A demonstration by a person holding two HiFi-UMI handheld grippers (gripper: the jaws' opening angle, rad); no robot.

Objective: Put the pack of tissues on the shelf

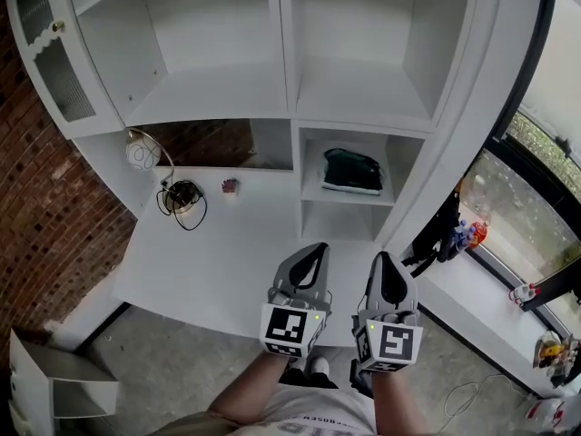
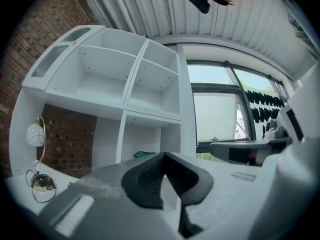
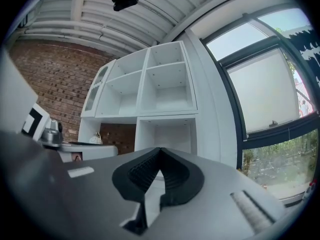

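Note:
A dark green pack of tissues (image 1: 352, 172) lies on the small middle shelf (image 1: 313, 193) of the white unit; its edge (image 2: 143, 154) shows just above the left jaws in the left gripper view. Both grippers hover side by side over the front of the white desk (image 1: 218, 271), well short of the shelf. My left gripper (image 1: 318, 247) is shut with nothing in it. My right gripper (image 1: 383, 257) is shut and empty too. Each points level toward the shelving.
A round white lamp (image 1: 142, 153) with a coiled black cable (image 1: 182, 198) stands at the desk's back left, a small pink object (image 1: 231, 185) beside it. Brick wall (image 1: 41, 207) on the left. A windowsill (image 1: 490, 307) with small items runs along the right.

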